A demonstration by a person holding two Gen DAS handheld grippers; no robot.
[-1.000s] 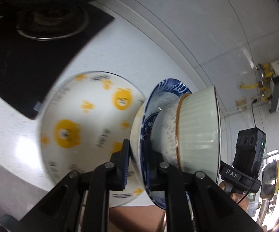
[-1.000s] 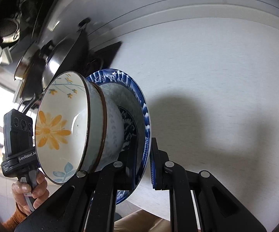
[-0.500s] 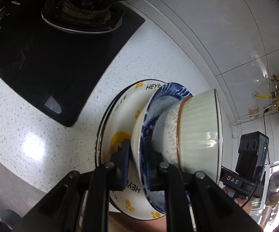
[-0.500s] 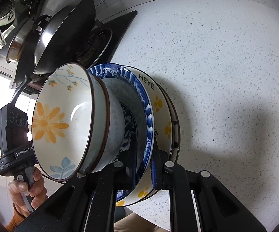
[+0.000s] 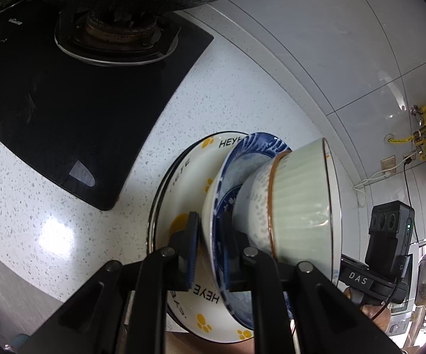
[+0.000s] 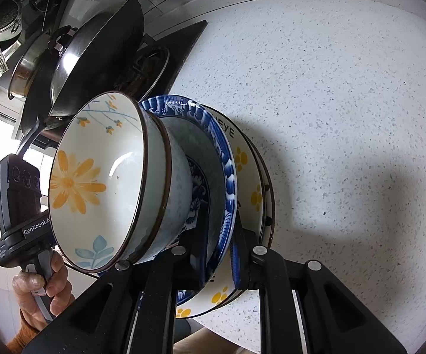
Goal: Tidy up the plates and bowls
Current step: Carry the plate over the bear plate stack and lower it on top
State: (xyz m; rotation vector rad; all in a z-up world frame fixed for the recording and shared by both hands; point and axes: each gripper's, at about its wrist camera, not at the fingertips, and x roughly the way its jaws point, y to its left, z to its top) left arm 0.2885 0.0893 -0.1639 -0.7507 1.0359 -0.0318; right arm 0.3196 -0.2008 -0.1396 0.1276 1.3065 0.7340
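Both grippers clamp the rim of the same blue-patterned plate (image 5: 227,183) from opposite sides: the left gripper (image 5: 208,247) has one finger under the plate and one on its upper face, and the right gripper (image 6: 219,253) grips the same way across from it. A floral bowl (image 6: 101,183) with a brown rim and an orange flower inside sits on the blue plate. The pair hangs just above a white plate (image 5: 183,183) printed with yellow paws and "HEYE", which lies on the speckled white countertop (image 6: 345,103) near its front edge, just beside the corner of the black gas hob (image 5: 65,112). A dark wok (image 6: 101,50) sits on the burner.
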